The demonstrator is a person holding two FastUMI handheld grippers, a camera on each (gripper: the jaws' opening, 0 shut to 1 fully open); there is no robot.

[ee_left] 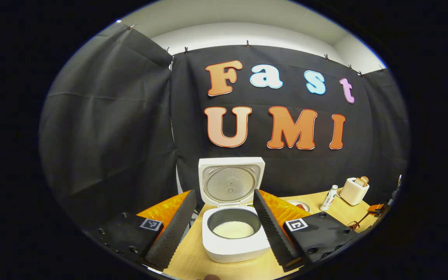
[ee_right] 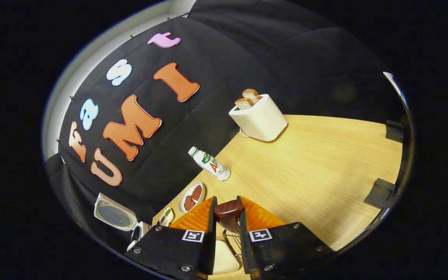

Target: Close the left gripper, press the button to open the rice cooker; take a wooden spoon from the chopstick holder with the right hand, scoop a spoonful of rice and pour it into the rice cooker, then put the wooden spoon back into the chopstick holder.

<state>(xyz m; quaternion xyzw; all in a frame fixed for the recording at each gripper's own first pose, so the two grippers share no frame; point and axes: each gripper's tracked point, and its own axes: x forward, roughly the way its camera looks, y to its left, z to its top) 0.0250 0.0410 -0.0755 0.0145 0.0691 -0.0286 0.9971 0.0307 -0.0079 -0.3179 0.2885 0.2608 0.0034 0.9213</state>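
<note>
With the rice cooker [ee_left: 233, 217] already open, the right tool [ee_right: 227, 217], clamped narrow on the wooden spoon's handle [ee_right: 228, 210], should lift it straight up from the wire chopstick holder [ee_right: 233, 243], while the left tool [ee_left: 224, 225] hangs wide.

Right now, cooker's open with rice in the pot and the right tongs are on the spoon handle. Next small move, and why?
Probably open the right tongs and draw back. They are shut on the wooden spoon, whose handle stands over the wire chopstick holder. The rice cooker stands open with rice in its pot, so the spoon looks returned, though I can't confirm it's seated.
</note>
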